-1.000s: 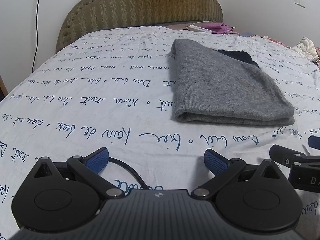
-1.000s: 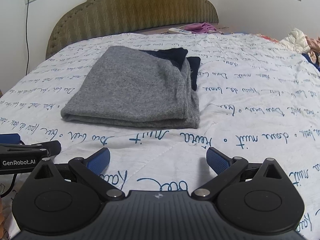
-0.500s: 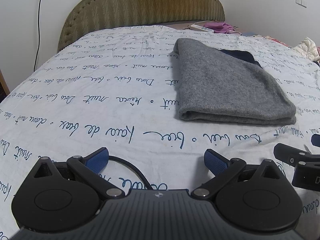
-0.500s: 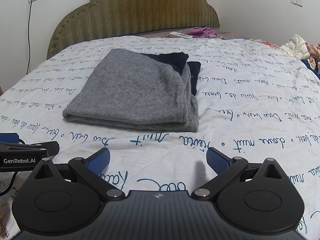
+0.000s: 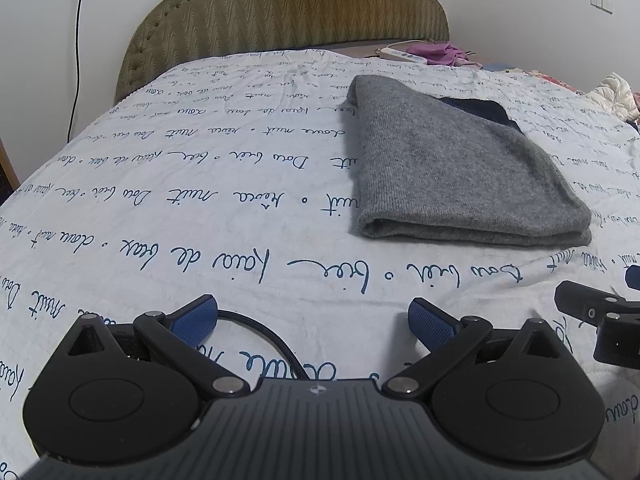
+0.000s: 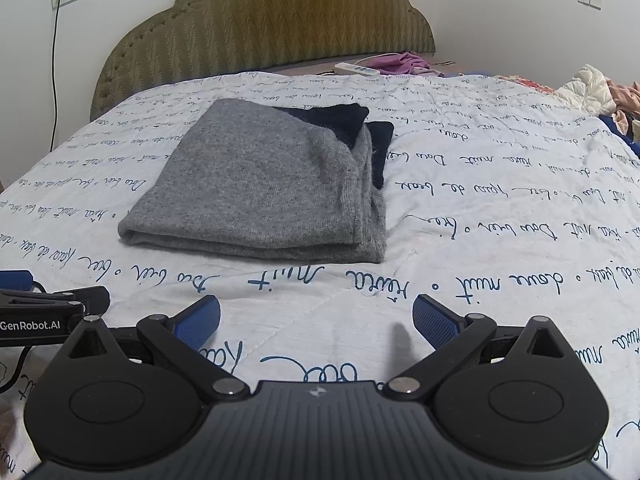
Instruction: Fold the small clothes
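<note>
A folded grey knit garment (image 5: 452, 172) lies flat on the bed, with a dark navy part (image 5: 484, 110) showing at its far edge. From the right wrist it appears as the same grey bundle (image 6: 264, 184) with the navy part (image 6: 348, 118) at its far right. My left gripper (image 5: 314, 320) is open and empty, near the bed's front, well short of the garment. My right gripper (image 6: 316, 320) is also open and empty, just in front of the bundle's near edge. Each gripper sees the other at its frame edge.
The bed has a white quilt (image 5: 200, 200) printed with blue script and an olive padded headboard (image 6: 264, 20). A power strip (image 6: 356, 68) and purple cloth (image 6: 400, 62) lie at the head. More clothes (image 6: 592, 88) are piled at the right. A black cable (image 5: 272, 344) runs under the left gripper.
Both grippers have drawn back slightly from the garment and stay open. The garment has not moved.
</note>
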A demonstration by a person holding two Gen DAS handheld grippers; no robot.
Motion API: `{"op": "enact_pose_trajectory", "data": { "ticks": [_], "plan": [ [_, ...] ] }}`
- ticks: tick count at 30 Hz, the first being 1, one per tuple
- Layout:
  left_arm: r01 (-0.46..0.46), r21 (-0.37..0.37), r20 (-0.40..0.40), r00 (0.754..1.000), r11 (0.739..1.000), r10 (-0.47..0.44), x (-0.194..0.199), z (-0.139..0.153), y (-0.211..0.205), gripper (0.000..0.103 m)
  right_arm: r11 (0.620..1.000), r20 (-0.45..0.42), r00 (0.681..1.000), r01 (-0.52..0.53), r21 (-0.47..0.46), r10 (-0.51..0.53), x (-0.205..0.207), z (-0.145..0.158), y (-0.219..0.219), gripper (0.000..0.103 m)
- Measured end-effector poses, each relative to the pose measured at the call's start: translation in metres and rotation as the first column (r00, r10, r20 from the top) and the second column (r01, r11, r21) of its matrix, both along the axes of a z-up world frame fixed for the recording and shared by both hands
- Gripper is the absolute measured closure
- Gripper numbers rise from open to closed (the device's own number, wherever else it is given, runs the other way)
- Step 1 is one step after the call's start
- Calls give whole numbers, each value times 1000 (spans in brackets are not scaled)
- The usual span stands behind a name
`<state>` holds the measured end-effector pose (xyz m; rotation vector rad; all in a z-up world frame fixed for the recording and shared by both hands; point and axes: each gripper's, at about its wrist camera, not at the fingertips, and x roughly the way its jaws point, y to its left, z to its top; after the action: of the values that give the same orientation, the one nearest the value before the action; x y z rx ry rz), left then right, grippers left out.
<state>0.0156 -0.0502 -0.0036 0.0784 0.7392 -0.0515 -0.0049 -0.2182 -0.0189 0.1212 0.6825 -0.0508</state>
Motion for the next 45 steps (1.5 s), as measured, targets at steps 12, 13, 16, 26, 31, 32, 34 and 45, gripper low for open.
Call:
{"op": "enact_pose_trajectory", "data": {
  "ticks": [12,13,16,26,31,32,34,45],
  "plan": [
    [-1,2,1,1000,1000,1,-1,-1,0,0,1000,-3,1000,-2,8,2,-1,-1,1,0],
    [0,3,1,1000,1000,0,-1,-1,0,0,1000,-3,1000,-3,8,3,-1,-1,1,0],
    [2,4,2,1000,1000,-2,-1,-1,1,0,1000,-4,1000,-2,9,2,-1,-1,1,0],
    [3,7,3,1000,1000,-3,-2,-1,0,0,1000,-1,1000,-7,10,7,-3,-1,1,0],
    [4,8,5,1000,1000,-4,-3,0,0,0,1000,-2,1000,-5,13,5,-3,-1,0,0],
    [5,8,4,1000,1000,-5,-3,0,0,0,1000,-2,1000,-4,14,4,-4,-1,0,0],
    [5,9,5,1000,1000,-5,-3,0,-1,0,1000,-1,1000,-5,14,5,-4,-1,0,0],
    [2,17,7,1000,1000,-2,-4,1,-1,0,1000,1,1000,-5,14,5,-5,0,0,0]
  ]
}}
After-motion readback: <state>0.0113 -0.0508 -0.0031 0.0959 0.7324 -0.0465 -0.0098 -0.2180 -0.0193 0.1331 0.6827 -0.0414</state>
